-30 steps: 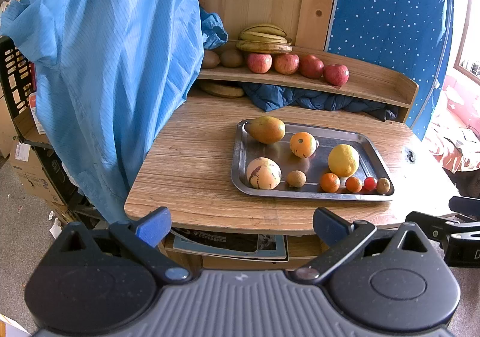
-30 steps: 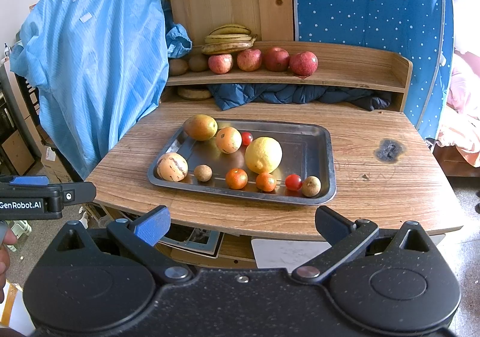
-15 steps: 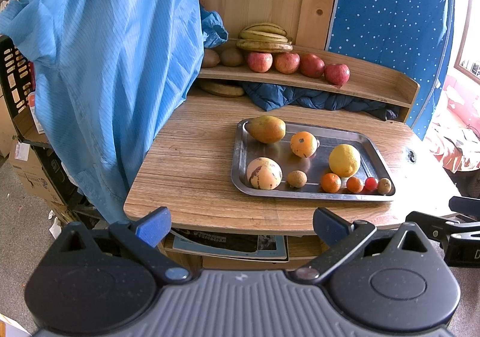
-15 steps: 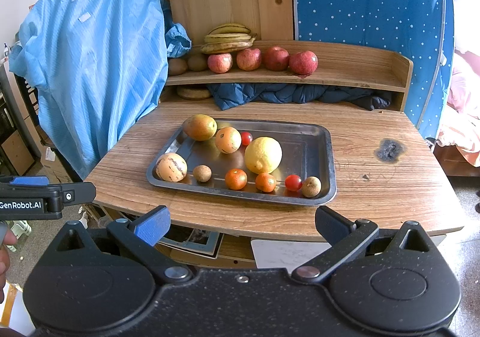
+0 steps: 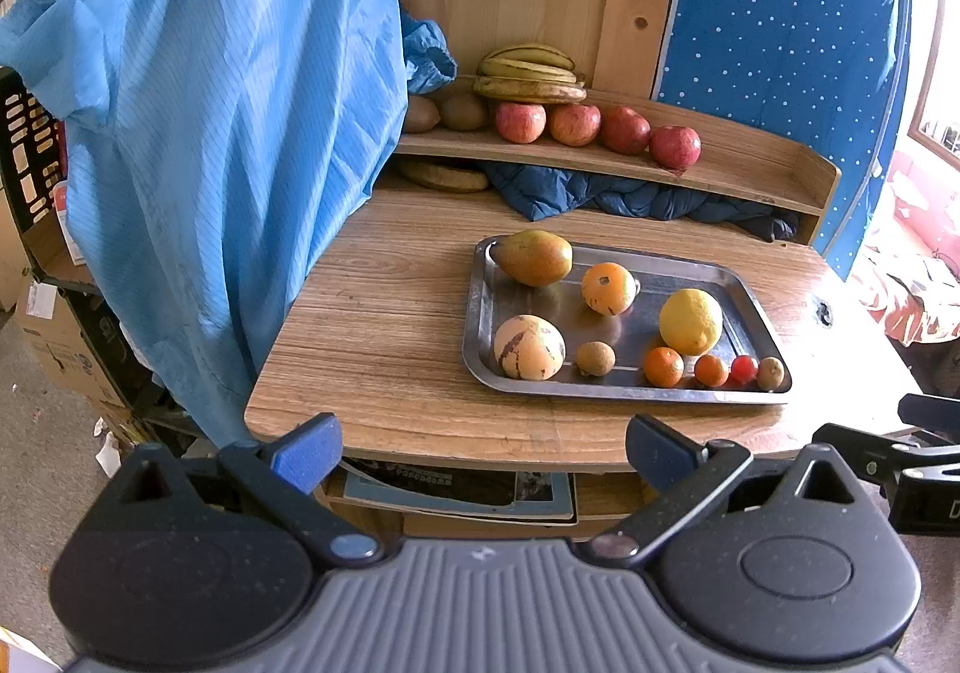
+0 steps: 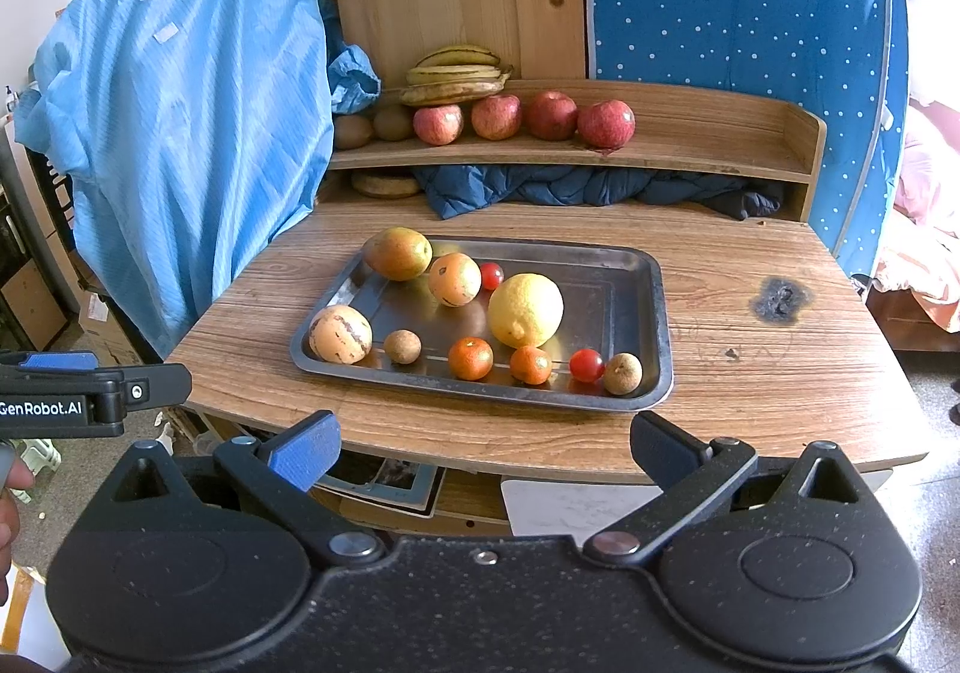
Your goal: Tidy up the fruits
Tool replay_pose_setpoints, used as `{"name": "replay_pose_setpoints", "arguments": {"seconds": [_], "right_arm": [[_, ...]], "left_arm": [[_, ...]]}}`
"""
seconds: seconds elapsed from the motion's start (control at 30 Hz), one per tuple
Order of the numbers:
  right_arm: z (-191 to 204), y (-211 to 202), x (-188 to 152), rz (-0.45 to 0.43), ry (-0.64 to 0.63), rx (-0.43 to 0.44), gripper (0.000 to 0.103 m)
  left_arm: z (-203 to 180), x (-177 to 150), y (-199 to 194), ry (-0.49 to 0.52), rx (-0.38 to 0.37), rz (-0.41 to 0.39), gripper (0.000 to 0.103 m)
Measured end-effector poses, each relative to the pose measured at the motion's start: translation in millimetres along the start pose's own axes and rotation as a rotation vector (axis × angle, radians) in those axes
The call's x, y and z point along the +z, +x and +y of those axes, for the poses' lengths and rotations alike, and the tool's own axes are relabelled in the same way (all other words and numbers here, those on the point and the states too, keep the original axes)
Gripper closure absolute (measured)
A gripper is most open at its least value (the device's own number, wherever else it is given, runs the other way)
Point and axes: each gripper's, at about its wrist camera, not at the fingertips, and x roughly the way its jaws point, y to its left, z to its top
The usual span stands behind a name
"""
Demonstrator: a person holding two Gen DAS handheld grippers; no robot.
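Jaws: left gripper point(image 5: 483, 448) and right gripper point(image 6: 485, 448) both spread, empty.
Big yellow lemon point(image 6: 525, 311): likely firm, rolls; pinch midline.
Small red cherry tomatoes point(image 6: 586, 364): fragile.

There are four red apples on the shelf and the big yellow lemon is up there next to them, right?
Not quite. The four apples are on the shelf, but the lemon lies in the metal tray on the table, as the right wrist view shows.
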Motion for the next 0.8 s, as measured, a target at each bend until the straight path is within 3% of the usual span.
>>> {"name": "replay_pose_setpoints", "arguments": {"seconds": [0.8], "right_arm": [[-1.3,2.1,1.9,0.007,0.004,-0.003,0.001]], "left_arm": [[-1.9,3.2,8.1,0.002,0.022,0.027,0.001]]}}
